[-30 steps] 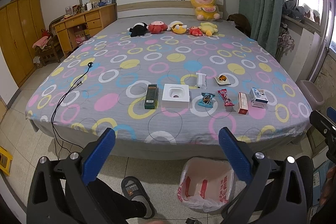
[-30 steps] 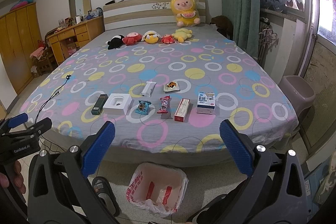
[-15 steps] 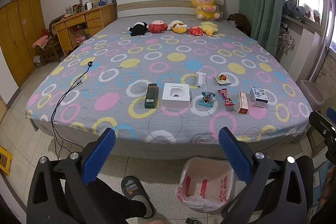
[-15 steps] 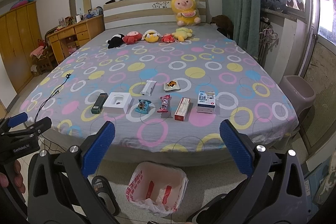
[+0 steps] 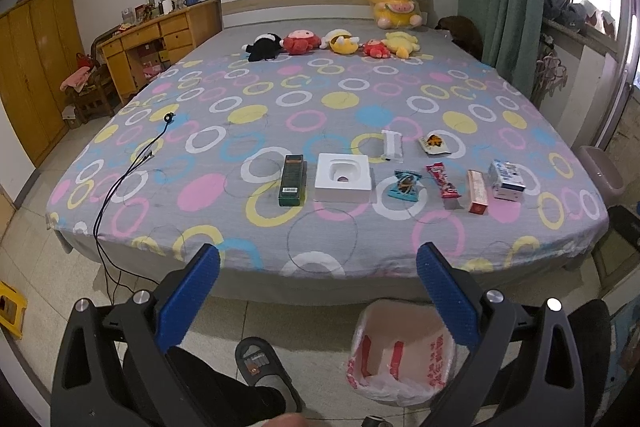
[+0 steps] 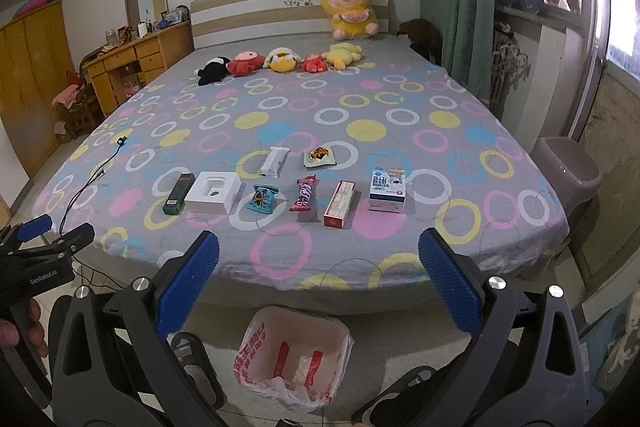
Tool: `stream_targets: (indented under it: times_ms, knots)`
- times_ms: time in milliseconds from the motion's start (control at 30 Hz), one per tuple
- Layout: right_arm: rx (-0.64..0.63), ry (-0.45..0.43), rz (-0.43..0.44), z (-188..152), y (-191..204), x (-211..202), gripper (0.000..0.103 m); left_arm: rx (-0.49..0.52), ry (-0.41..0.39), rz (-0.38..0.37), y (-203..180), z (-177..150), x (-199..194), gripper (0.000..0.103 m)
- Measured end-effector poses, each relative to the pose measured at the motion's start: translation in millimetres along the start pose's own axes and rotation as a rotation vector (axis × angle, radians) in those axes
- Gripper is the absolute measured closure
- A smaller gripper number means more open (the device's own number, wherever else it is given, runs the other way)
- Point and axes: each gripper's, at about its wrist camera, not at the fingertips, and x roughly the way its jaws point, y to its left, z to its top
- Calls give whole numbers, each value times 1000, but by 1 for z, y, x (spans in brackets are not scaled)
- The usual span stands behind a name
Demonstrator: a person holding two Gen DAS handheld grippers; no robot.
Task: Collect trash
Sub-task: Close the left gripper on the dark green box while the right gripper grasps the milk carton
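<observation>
Bed (image 5: 320, 99): it fills your view from 9 to 3 o'clock, and its ringed grey cover carries all the trash near the foot edge, probably laid out there so you can reach it.
Bin bag (image 6: 294, 355): a white bag with red print stands open on the floor at 6 o'clock, just beside the foot of the bed, likely so pieces drop straight in.
White tray box (image 5: 343, 177): square and shallow with a round hollow, it lies at 12 o'clock from your left gripper.
Blue-and-white carton (image 6: 387, 189): it sits at 1 o'clock from your right gripper, at the right end of the row.
Red-and-white long box (image 6: 339, 203): flat, just left of the carton.
Dark green box (image 5: 292, 179): flat, just left of the tray box.
Wrappers: a red one (image 6: 305, 193) and a teal one (image 6: 262, 199) lie between the boxes; a white packet (image 6: 273, 161) and a small sachet (image 6: 319, 156) lie behind.
Left gripper (image 5: 318, 301): jaws wide apart, holding nothing, short of the bed.
Right gripper (image 6: 319, 291): jaws equally apart and empty; judged, nothing is collected yet.
</observation>
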Motion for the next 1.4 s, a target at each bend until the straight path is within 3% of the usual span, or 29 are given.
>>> stream_targets:
  times_ms: [467, 733, 967, 1100, 1400]
  knots:
    - [6, 104, -98, 59, -53, 90, 5, -2, 125, 44, 35, 68, 123, 7]
    - [16, 281, -140, 92, -76, 197, 5, -8, 263, 23, 49, 99, 213, 7]
    - [56, 462, -148, 90, -90, 290, 5, -26, 401, 38, 62, 101, 284, 7]
    - [79, 519, -166, 86, -93, 319, 5, -29, 444, 56, 67, 97, 309, 7]
    - [111, 594, -174, 81, -99, 356, 5, -79, 510, 21, 76, 94, 347, 7]
